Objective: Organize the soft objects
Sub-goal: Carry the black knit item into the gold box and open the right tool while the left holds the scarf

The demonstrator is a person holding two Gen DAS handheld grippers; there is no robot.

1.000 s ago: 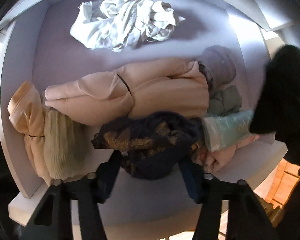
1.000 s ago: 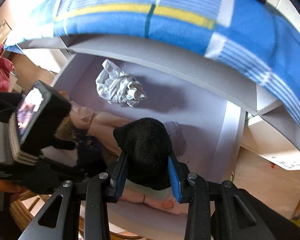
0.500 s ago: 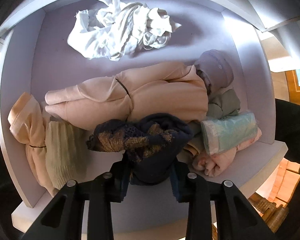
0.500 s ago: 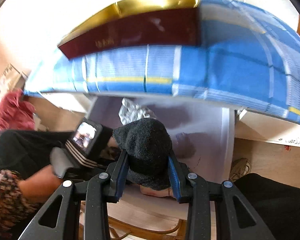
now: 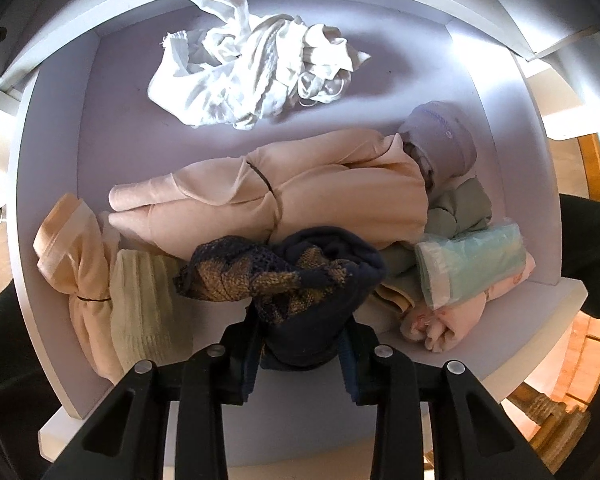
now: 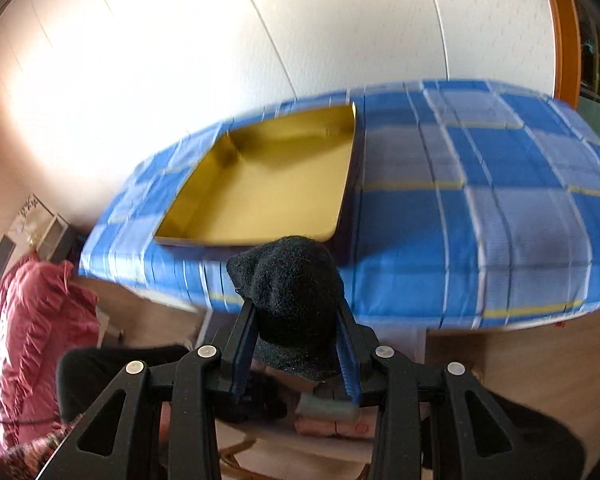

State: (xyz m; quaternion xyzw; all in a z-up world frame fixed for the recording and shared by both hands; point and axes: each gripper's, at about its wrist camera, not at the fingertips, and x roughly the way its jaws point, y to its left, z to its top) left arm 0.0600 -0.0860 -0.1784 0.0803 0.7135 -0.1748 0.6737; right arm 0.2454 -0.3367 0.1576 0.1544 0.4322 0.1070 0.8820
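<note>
Now the left gripper (image 5: 300, 354), newly pressed shut, is pinching the navy knit garment (image 5: 296, 280) at the drawer's (image 5: 52, 160) six o'clock edge; the right gripper (image 6: 296, 350), risen, is gripping a black fleece item (image 6: 292, 300) toward the gold tray (image 6: 260, 188) at twelve o'clock.

Sunlit glare, motion blur, fisheye warping

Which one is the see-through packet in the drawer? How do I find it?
Look in the white drawer, at its right end past the long peach bundle. The packet lies on a pink roll below a sage-green cloth. It is the only shiny plastic thing there, pale mint green.
</note>
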